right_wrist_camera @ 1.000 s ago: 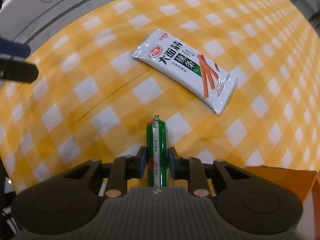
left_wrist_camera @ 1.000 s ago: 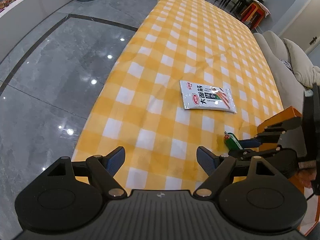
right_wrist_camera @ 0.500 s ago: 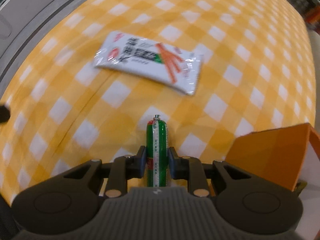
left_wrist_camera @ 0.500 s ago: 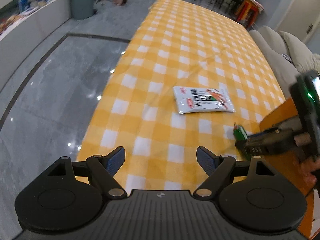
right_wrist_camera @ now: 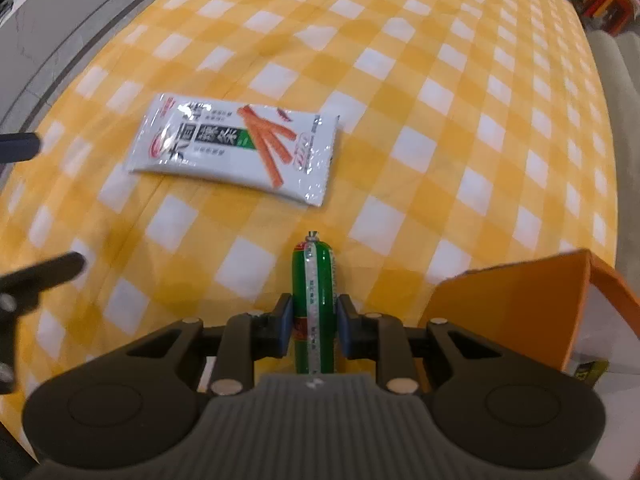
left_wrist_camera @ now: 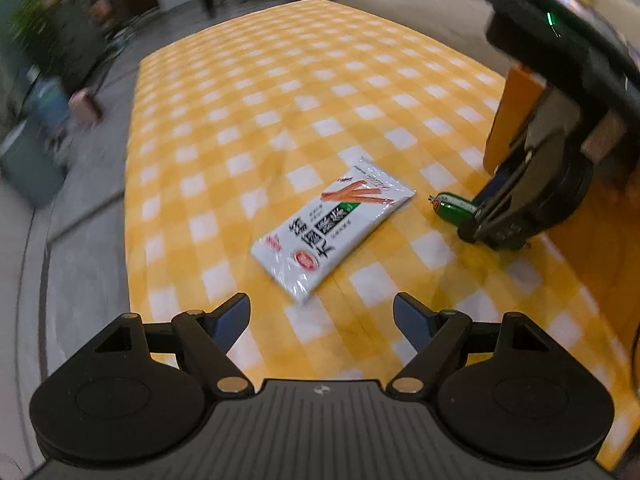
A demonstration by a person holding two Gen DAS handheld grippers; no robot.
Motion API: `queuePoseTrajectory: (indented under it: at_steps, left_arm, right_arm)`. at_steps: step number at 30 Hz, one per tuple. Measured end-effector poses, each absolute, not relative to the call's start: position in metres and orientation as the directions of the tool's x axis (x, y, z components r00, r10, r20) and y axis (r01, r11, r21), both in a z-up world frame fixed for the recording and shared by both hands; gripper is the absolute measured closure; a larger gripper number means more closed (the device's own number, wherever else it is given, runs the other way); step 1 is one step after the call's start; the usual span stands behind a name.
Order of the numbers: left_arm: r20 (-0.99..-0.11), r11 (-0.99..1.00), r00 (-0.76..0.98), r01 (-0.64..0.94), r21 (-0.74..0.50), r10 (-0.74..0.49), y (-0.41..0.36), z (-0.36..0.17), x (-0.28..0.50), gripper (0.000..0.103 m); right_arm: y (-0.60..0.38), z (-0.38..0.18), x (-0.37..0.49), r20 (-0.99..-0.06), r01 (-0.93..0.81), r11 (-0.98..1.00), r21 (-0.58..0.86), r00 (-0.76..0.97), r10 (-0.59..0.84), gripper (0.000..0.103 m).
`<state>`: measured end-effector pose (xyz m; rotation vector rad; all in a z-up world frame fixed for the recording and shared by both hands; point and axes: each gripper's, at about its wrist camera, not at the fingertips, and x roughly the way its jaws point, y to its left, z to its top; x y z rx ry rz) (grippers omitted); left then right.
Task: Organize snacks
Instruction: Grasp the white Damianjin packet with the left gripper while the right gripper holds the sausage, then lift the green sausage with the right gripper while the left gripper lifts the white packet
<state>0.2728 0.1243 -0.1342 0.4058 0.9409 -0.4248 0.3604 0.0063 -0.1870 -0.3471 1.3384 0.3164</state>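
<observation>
Snack packet [left_wrist_camera: 332, 228], white, glossy, orange sticks printed on it, flat on the yellow checked tablecloth [left_wrist_camera: 280, 92], ahead of the left gripper [left_wrist_camera: 322, 322], jaws wide, nothing between. Right view: right gripper [right_wrist_camera: 311, 330] clamps a green sausage [right_wrist_camera: 313, 280]; packet [right_wrist_camera: 236, 152] beyond, orange box [right_wrist_camera: 504, 312] at right.

Glossy plastic snack packet [right_wrist_camera: 240, 150]; matt checked cloth [right_wrist_camera: 440, 80]; glossy green sausage wrapper [right_wrist_camera: 315, 280].

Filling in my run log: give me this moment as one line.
right tool: shut on green sausage | left tool: open, empty | white snack packet: flat on checkered tablecloth | orange box: beside right tool
</observation>
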Motion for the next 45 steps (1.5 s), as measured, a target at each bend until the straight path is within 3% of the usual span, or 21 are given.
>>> queuePoseTrajectory:
  at_steps: [14, 22, 26, 28, 31, 36, 45]
  left_arm:
    - [-0.88, 0.646, 0.367, 0.758, 0.094, -0.302, 0.101, -0.147, 0.331, 0.008]
    - [-0.896, 0.652, 0.328, 0.756, 0.058, -0.301, 0.084, -0.17, 0.362, 0.008]
    - [-0.902, 0.701, 0.33, 0.712, 0.044, -0.279, 0.083, -0.181, 0.369, 0.011]
    - [-0.895, 0.73, 0.346, 0.683, 0.034, -0.281, 0.086, -0.179, 0.368, 0.023]
    - [-0.907, 0.774, 0.344, 0.632, 0.034, -0.242, 0.089, -0.178, 0.363, 0.027]
    - [-0.928, 0.84, 0.331, 0.542, 0.038, -0.172, 0.097, -0.173, 0.345, 0.028]
    - [-0.973, 0.991, 0.229, 0.132, -0.009, -0.04, 0.122, -0.171, 0.322, 0.028]
  right_arm:
    - [0.003, -0.195, 0.379, -0.984, -0.437, 0.899, -0.014, 0.165, 0.065, 0.081]
    - [0.002, -0.195, 0.38, -0.985, -0.452, 0.892, -0.001, 0.154, 0.077, 0.081]
    - [0.002, -0.195, 0.379, -0.984, -0.454, 0.891, -0.001, 0.159, 0.079, 0.081]
    - [0.001, -0.194, 0.378, -0.984, -0.453, 0.891, -0.001, 0.161, 0.081, 0.081]
    - [0.001, -0.194, 0.377, -0.983, -0.454, 0.891, 0.0, 0.163, 0.083, 0.081]
    - [0.002, -0.193, 0.375, -0.983, -0.451, 0.893, -0.006, 0.166, 0.078, 0.081]
    - [0.003, -0.193, 0.369, -0.985, -0.421, 0.907, -0.017, 0.161, 0.057, 0.082]
